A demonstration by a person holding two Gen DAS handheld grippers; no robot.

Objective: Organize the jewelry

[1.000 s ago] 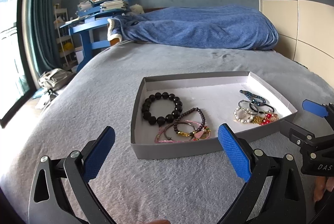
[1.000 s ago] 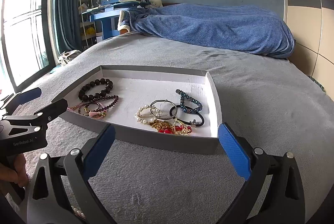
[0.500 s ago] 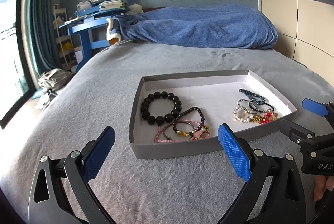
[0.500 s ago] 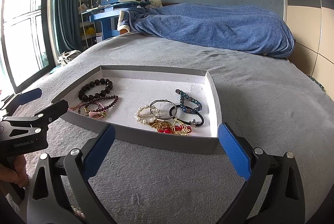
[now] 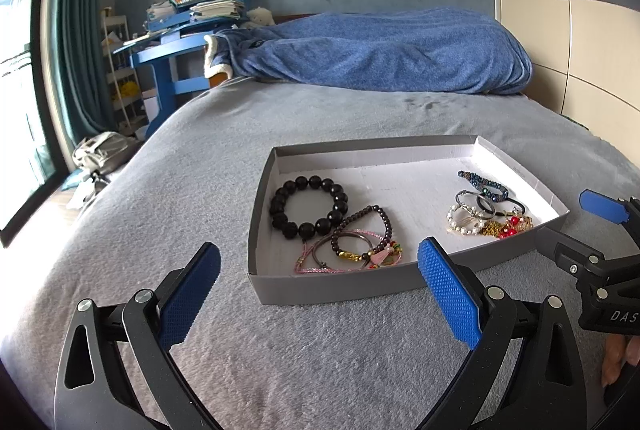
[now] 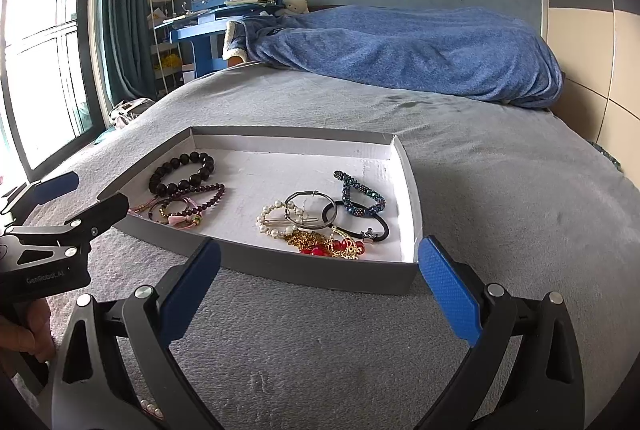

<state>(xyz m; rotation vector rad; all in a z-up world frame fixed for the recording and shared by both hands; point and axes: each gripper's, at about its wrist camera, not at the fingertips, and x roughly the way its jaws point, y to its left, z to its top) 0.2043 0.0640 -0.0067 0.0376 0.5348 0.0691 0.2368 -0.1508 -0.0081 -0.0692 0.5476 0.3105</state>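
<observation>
A shallow grey cardboard tray with a white interior (image 5: 340, 288) rests on the grey plush bedspread (image 5: 200, 157). Two clusters of jewelry lie inside it. The left cluster holds a large black bead bracelet (image 5: 308, 207), a small dark bead bracelet (image 5: 362, 226) overlapping it, and pink cord bracelets (image 5: 352, 258). The right cluster holds a white pearl bracelet (image 6: 276, 220), a silver ring bangle (image 6: 308, 207), a dark blue beaded bracelet (image 6: 360, 193), a black elastic band (image 6: 380, 230) and a gold chain with red beads (image 6: 328, 246).

The left gripper (image 5: 318, 294) hovers before the tray's near wall, fingers released, holding nothing. The right gripper (image 6: 318, 292) hovers before the tray's right corner, fingers spread wide, holding nothing.

A crumpled blue blanket (image 5: 380, 53) lies at the far end of the bed.
</observation>
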